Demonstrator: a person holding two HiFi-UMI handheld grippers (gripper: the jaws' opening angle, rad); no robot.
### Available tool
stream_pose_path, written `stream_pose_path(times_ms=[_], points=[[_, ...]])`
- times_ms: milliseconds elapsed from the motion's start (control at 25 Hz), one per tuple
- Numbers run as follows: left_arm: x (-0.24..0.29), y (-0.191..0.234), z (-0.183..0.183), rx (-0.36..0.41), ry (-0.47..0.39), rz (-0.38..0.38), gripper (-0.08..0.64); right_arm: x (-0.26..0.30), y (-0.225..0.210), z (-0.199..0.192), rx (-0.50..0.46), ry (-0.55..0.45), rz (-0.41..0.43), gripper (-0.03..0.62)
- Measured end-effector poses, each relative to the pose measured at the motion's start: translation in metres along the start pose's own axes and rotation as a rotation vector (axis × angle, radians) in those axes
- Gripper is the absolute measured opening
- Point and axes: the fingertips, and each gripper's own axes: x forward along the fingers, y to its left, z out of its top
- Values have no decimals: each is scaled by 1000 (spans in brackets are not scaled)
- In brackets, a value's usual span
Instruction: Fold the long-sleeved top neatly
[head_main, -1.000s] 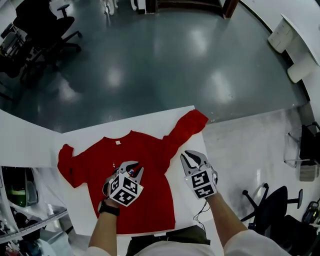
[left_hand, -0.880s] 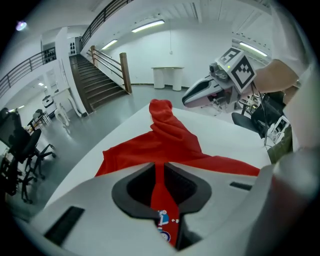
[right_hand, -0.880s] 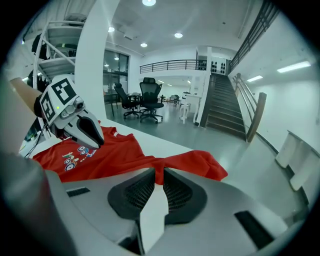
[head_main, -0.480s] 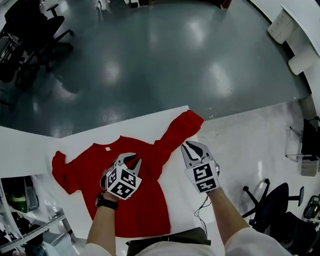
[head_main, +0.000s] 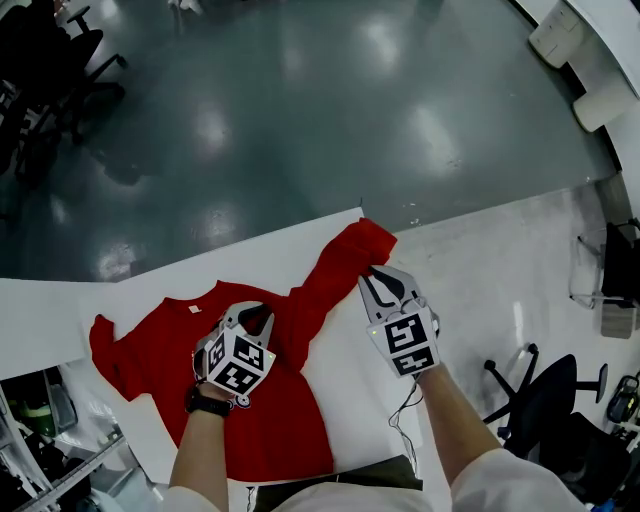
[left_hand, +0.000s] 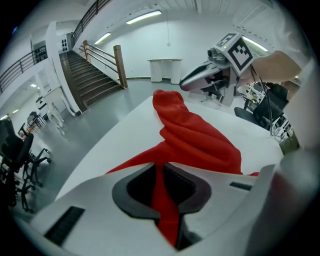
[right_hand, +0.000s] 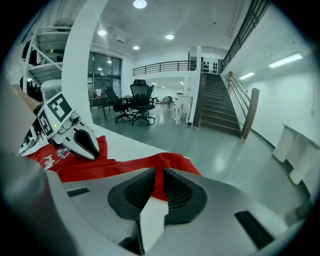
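Office chairs (head_main: 50, 70) stand at far left on a glossy grey floor (head_main: 300, 120). Nearer, a white table (head_main: 345, 380) bears the red long-sleeved top (head_main: 150, 340), spread flat. The left gripper (head_main: 255, 312) is clamped on a pinch of its body. Its 1 outstretched sleeve (head_main: 335, 265) reaches the table's far corner. The right gripper (head_main: 378, 272) sits at that sleeve's edge, jaws a slit apart, pinching nothing.
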Motion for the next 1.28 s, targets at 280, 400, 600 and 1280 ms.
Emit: stream_pose_path(times_ms=[280, 400, 600, 1280], points=[[2, 0, 2, -23, -10, -19, 58, 7, -41, -1, 22, -4, -48, 63], [1, 0, 3, -24, -14, -21, 58, 13, -65, -2, 48, -6, -86, 64], [1, 0, 2, -24, -14, -35, 58, 26, -93, -13, 117, 39, -97, 92], [3, 5, 3, -43, -20, -43, 54, 27, -113, -22, 233, 36, 13, 11]])
